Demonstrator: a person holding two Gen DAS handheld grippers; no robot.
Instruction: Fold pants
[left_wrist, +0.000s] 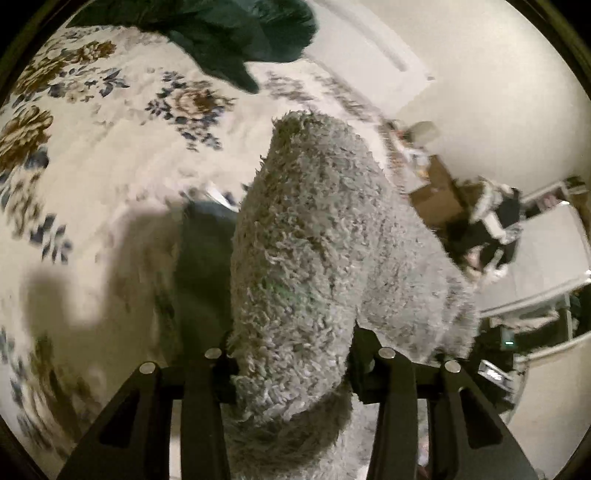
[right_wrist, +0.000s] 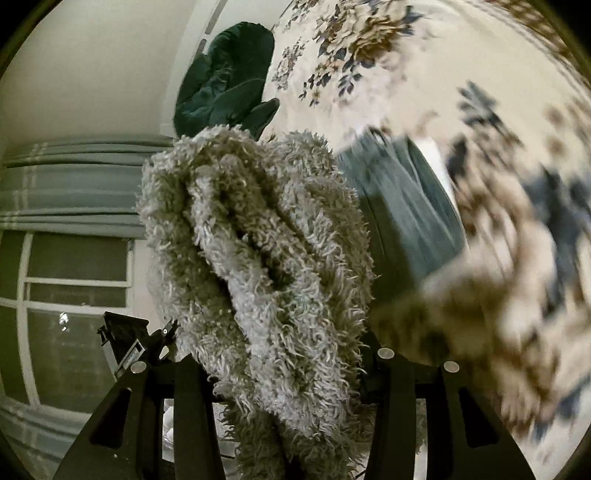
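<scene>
The pants (left_wrist: 303, 240) are grey and shaggy, of fleece. My left gripper (left_wrist: 291, 362) is shut on a fold of them, and the cloth hangs between its black fingers, lifted above the bed. My right gripper (right_wrist: 291, 362) is shut on another bunched part of the same pants (right_wrist: 258, 240), also held up off the bed. The right gripper (left_wrist: 491, 229) shows in the left wrist view at the far end of the cloth. The left gripper (right_wrist: 129, 347) shows low at the left in the right wrist view.
A cream bedspread with brown and blue flowers (left_wrist: 110, 147) lies below. A dark green garment (left_wrist: 236, 40) lies at the bed's far edge, also in the right wrist view (right_wrist: 225, 85). A grey-blue folded garment (right_wrist: 402, 206) lies on the bed. A window with curtains (right_wrist: 66, 258) is at left.
</scene>
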